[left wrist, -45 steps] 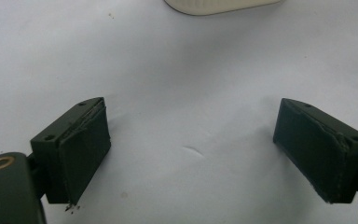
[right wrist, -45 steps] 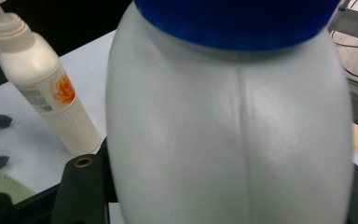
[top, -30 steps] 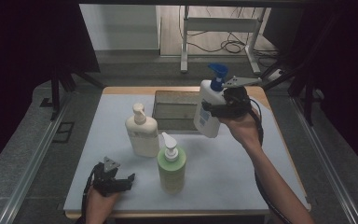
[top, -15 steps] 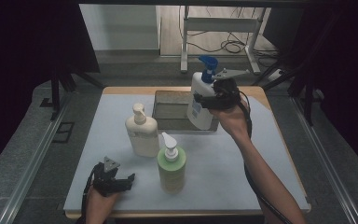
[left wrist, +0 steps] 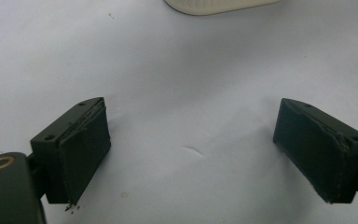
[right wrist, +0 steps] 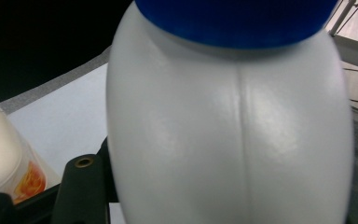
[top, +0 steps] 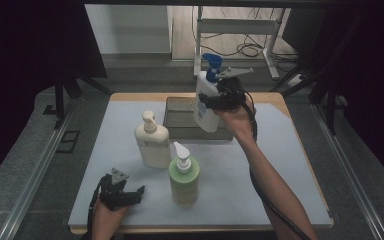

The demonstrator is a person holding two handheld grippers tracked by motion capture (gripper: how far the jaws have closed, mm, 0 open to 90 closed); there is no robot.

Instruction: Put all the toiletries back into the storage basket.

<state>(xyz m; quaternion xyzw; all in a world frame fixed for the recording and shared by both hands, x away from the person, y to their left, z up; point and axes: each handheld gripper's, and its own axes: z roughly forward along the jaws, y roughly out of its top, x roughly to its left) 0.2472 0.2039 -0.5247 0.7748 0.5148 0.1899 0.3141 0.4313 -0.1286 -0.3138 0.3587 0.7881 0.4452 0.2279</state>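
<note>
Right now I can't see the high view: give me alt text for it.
The right tongs hold a white bottle with a blue pump above a dark tray. A cream bottle and a green bottle stand nearer; the left tongs rest open.

White bottle [right wrist: 233, 135] cut off top and bottom, hiding right tool's jaws — cream bottle [left wrist: 219, 4] cropped at upper edge

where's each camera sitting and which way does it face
High view: above the person's side, facing forward and down on the table; both forearms, left gripper, right gripper.
Left gripper view: on the left gripper, facing down at the mat; its open jaws.
Right gripper view: on the right gripper, facing the white bottle with blue pump that it grips; one jaw at lower left.
Shared: that bottle and the cream bottle.
</note>
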